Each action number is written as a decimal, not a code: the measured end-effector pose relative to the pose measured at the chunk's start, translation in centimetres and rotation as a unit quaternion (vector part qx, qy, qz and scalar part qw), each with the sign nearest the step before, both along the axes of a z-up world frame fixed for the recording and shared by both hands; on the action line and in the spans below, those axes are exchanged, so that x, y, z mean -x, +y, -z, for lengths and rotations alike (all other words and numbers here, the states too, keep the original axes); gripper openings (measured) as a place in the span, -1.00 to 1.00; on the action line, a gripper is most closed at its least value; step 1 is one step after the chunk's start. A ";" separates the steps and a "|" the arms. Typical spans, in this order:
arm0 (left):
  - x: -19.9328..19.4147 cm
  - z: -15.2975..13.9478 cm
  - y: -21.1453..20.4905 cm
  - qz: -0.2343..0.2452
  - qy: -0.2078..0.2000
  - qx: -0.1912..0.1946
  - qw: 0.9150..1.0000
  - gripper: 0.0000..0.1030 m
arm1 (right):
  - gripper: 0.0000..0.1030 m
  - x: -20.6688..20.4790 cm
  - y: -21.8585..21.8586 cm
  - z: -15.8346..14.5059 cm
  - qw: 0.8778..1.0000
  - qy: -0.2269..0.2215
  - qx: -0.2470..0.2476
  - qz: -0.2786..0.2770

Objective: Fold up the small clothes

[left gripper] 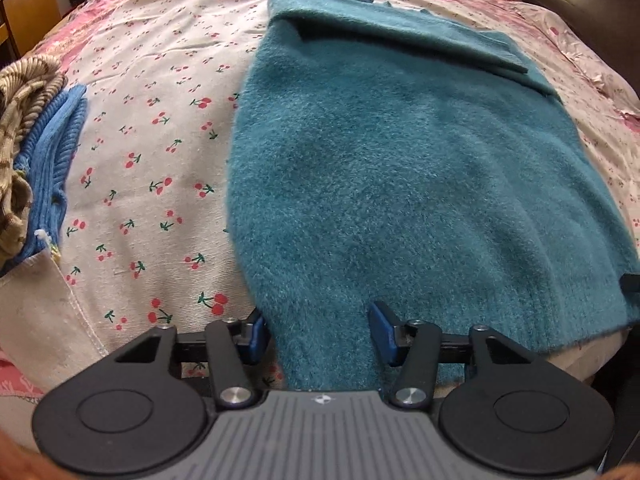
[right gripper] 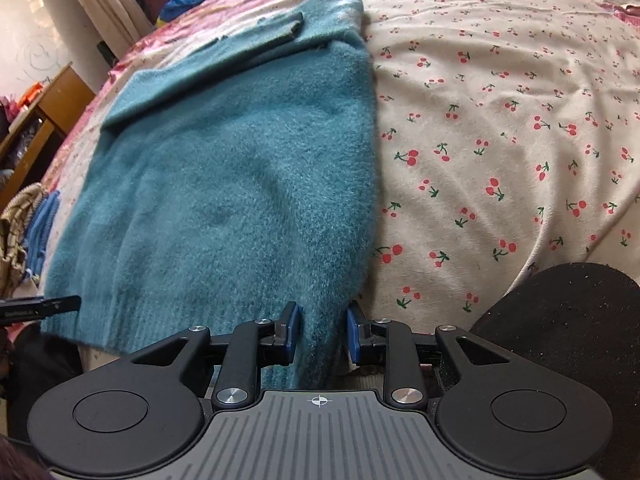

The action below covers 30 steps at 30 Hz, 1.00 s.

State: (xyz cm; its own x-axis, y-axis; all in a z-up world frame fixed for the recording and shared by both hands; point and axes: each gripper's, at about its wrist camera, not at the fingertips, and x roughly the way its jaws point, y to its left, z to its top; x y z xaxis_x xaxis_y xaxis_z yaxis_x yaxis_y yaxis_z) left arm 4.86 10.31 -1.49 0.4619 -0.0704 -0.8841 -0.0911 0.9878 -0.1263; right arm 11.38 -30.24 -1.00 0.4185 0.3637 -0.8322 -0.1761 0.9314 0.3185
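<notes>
A fluffy teal sweater [left gripper: 400, 168] lies flat on the cherry-print bed sheet [left gripper: 152, 152], with one sleeve folded across its far end [left gripper: 420, 36]. My left gripper [left gripper: 318, 330] straddles the near left corner of the hem; its jaws stand apart, and a sliver of sheet shows beside the left pad [left gripper: 256, 336]. In the right wrist view the same sweater [right gripper: 224, 184] fills the left half. My right gripper [right gripper: 322, 334] is shut on the near right corner of the hem, the cloth packed between its blue pads [right gripper: 354, 332].
A heap of other clothes, blue ribbed and beige striped [left gripper: 36, 152], sits at the sheet's left edge. A wooden shelf [right gripper: 44, 120] stands beyond the bed. A dark rounded cushion [right gripper: 568, 336] lies near my right gripper. Bare sheet [right gripper: 500, 140] stretches right of the sweater.
</notes>
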 end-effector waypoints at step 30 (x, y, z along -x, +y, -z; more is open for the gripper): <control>1.6 -0.5 -0.1 -0.017 -0.055 0.003 0.998 -0.54 | -0.74 0.5 -0.3 -0.2 0.996 -0.020 -0.087 0.001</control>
